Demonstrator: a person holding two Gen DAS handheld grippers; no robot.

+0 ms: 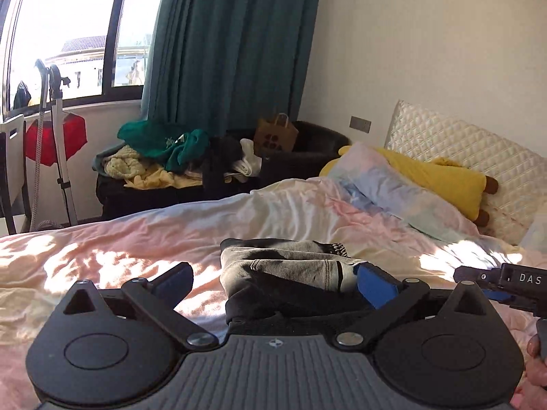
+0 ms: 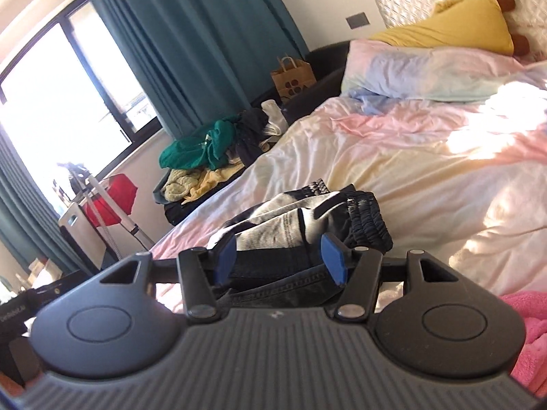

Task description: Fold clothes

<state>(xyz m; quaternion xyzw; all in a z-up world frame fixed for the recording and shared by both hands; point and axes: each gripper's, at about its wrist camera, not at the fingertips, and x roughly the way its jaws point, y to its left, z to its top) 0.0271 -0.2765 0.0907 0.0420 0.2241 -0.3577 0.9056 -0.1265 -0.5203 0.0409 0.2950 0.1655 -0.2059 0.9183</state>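
On bed (image 1: 136, 249): jeans (image 1: 287, 273); grippers apart.

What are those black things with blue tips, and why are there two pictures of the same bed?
Those are two hand-held grabbers, each with a camera on it. A person holds one in each hand to fold clothes. One picture looks out from the left grabber, the other from the right grabber, so you see the bed twice. Both have their blue-padded fingers spread open, so neither is squeezing anything. Between them, a crumpled dark grey and black garment lies on the pastel pink and yellow bedcover. Further back are a pastel pillow and a yellow cushion.
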